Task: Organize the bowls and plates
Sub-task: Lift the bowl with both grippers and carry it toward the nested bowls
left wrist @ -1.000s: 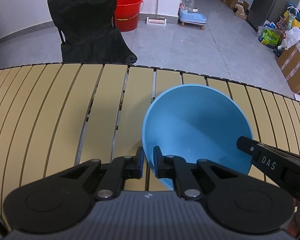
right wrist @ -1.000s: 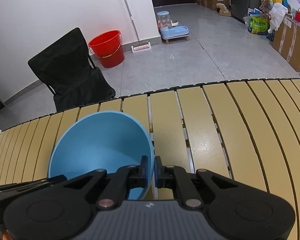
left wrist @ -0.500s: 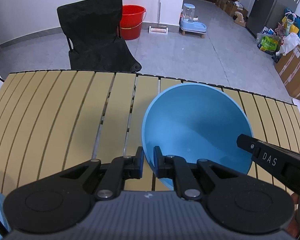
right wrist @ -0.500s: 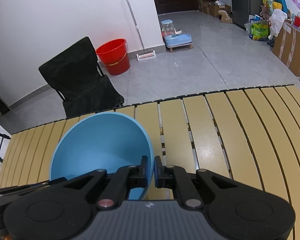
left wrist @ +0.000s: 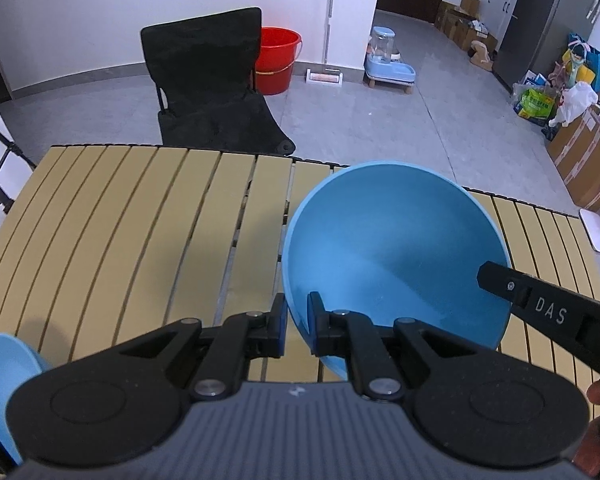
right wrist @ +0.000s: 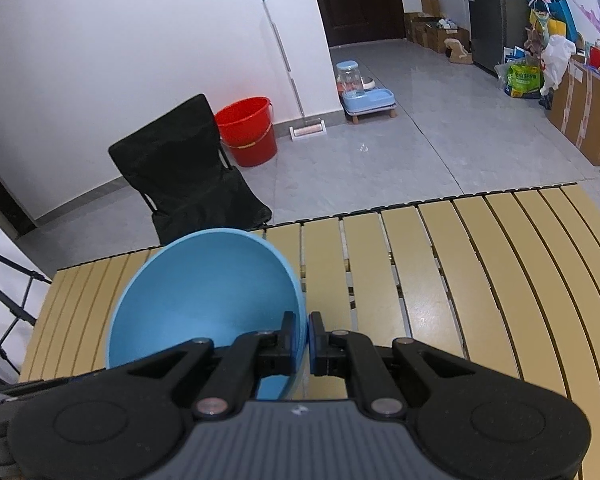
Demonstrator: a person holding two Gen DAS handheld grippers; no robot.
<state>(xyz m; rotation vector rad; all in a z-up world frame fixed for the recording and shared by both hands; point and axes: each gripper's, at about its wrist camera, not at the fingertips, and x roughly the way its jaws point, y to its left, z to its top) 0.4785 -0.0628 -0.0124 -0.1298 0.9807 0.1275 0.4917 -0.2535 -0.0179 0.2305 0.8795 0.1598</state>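
Slatted yellow-tan roll-top table (left wrist: 148,240) is sitting below the work, its far edge showing in both views. Past it, on the grey floor, a black folding fabric chair (left wrist: 216,88) and a round red plastic bucket (left wrist: 278,60) are standing well apart from anything being handled.

Large round light-blue plastic bowl (left wrist: 392,256) is hanging clear above the slats, tilted so its opening is facing the cameras. It is being carried by two opposite points on its rim.

A second pale-blue dish (left wrist: 4,376), cropped at the lower left of the left view, is resting on or near the table's near corner; plate or bowl, cannot tell.

Left gripper (left wrist: 297,322) is pinching the bowl's left rim, jaws nearly closed with only the thin wall between the pads. Right gripper (right wrist: 302,338) is doing the same on the right rim, jaws almost together on the wall. In the left view the right gripper's black finger is reaching in over the opposite rim.

Risks, as judged:
- Both grips are sitting on a thin, smooth edge. If the two hands are drifting apart or together, the rim is likely flexing and slipping from a pad.
- If one side is releasing first, the bowl is swinging on the other pinch and dropping onto the slats.
- Uneven wrist tilt between hands is twisting the bowl against the pads.
- Lowering toward the cropped blue dish while it is barely in view is risking a knock against it.
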